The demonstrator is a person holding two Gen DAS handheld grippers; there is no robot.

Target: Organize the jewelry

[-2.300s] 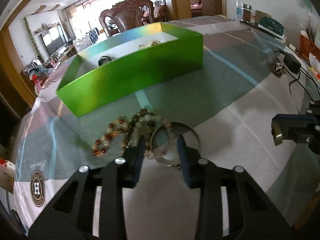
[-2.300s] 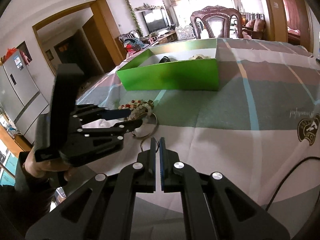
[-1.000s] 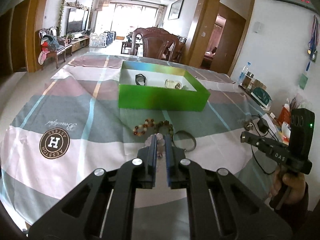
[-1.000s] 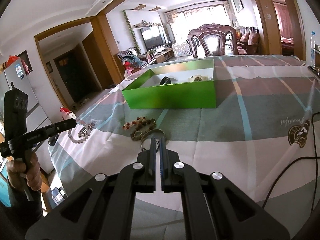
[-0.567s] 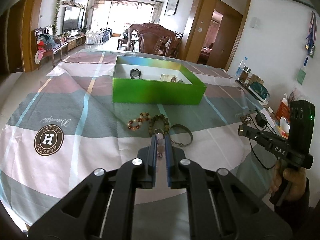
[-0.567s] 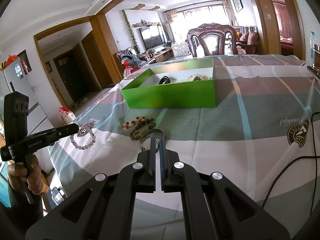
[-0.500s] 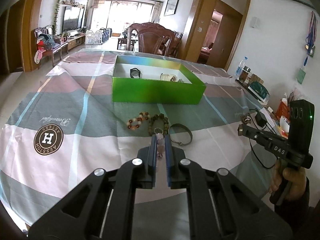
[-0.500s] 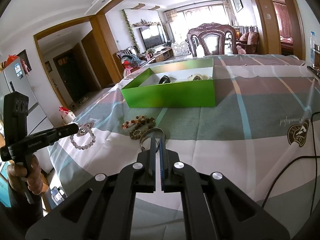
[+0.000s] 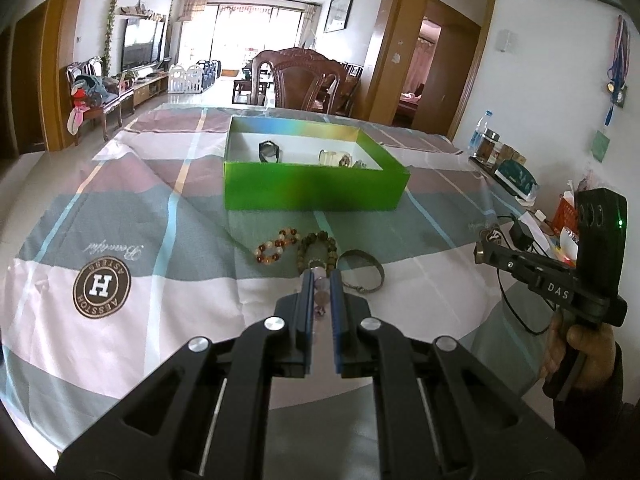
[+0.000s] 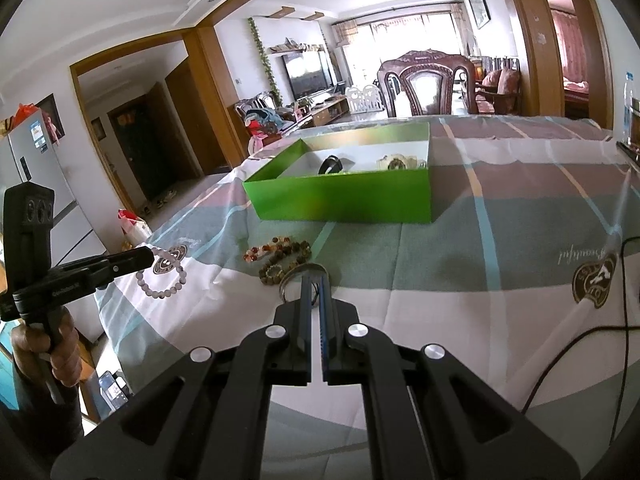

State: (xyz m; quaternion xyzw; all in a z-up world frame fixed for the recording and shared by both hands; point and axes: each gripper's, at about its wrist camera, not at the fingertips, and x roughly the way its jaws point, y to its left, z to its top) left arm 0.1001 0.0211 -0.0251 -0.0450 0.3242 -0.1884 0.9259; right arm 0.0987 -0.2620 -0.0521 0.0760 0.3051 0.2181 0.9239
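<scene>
My left gripper (image 9: 322, 278) is shut on a pale bead bracelet (image 9: 320, 298). In the right wrist view that gripper (image 10: 149, 257) is held up at the left, off the table's edge, with the pale bead bracelet (image 10: 162, 276) hanging from its tip. An amber bracelet (image 9: 275, 246), a dark olive bracelet (image 9: 318, 246) and a metal bangle (image 9: 362, 277) lie on the cloth before the green box (image 9: 316, 194). My right gripper (image 10: 316, 280) is shut with nothing in it, low over the bangle (image 10: 298, 274), which its fingers partly hide.
Inside the box (image 10: 340, 200) lie a black ring-like piece (image 9: 269, 151) and pale jewellery (image 9: 336, 157). Black cables (image 10: 560, 360) and a power adapter (image 9: 520, 232) lie at the table's right side. Bottles and jars (image 9: 486, 142) stand far right. A wooden chair (image 9: 308, 80) stands behind the table.
Since the oldest frames my left gripper has shut on the pale bracelet and lifted it up and back from the pile. Over the last second both grippers stayed nearly still.
</scene>
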